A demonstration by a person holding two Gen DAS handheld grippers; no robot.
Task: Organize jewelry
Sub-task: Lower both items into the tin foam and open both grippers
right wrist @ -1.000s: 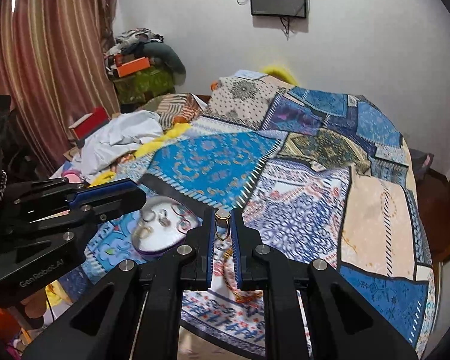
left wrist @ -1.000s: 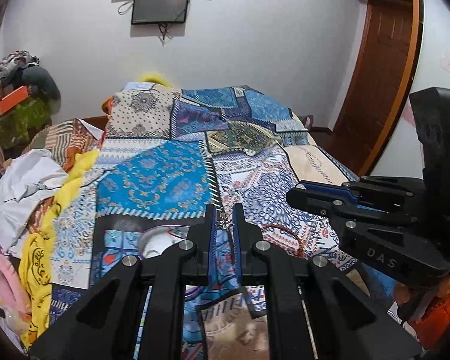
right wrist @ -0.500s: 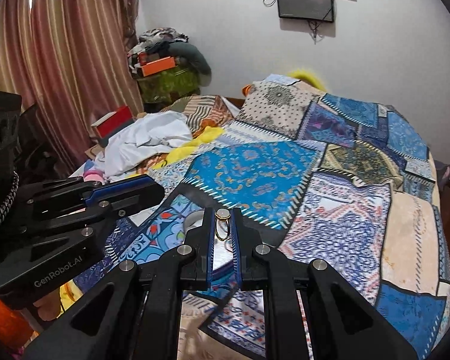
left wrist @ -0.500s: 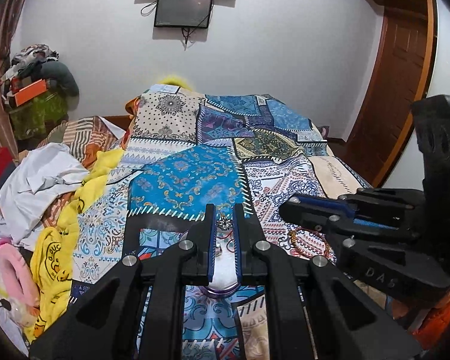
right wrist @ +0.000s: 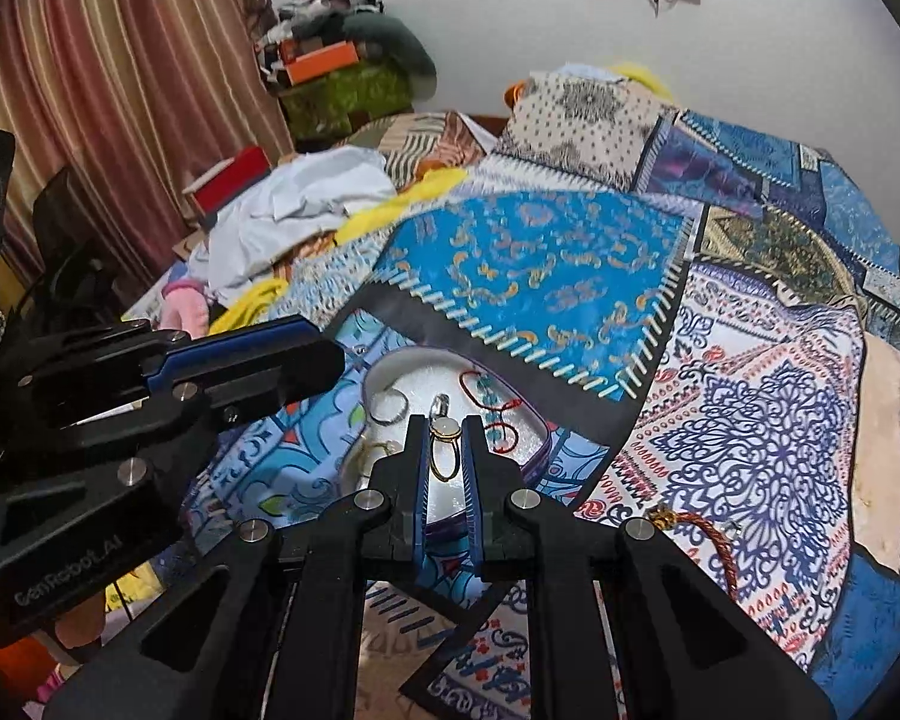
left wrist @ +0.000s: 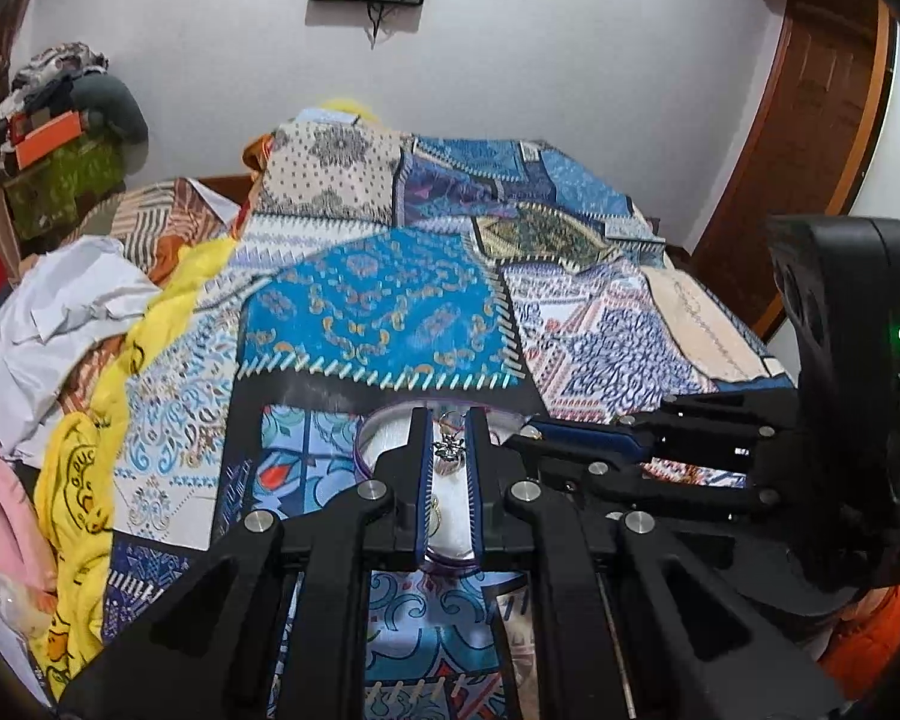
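A white heart-shaped tray (right wrist: 390, 369) with a purple rim lies on the patchwork bedspread and holds rings and red cord bracelets (right wrist: 489, 399). My right gripper (right wrist: 446, 426) is shut on a gold ring with a pale stone (right wrist: 445, 447), just above the tray. My left gripper (left wrist: 448, 420) is shut on a small silver earring (left wrist: 448, 455), also over the tray (left wrist: 384, 438). The left gripper shows at the left of the right wrist view (right wrist: 210, 360). The right gripper shows at the right of the left wrist view (left wrist: 606, 438).
An orange braided bracelet (right wrist: 711, 537) lies on the bedspread right of the tray. White, yellow and pink clothes (left wrist: 84, 360) are piled along the bed's left side. A wooden door (left wrist: 810, 120) stands at the right and a striped curtain (right wrist: 120, 90) at the left.
Both grippers have moved forward and down with their pieces, so that they now hang over the tray. Both stayed shut.
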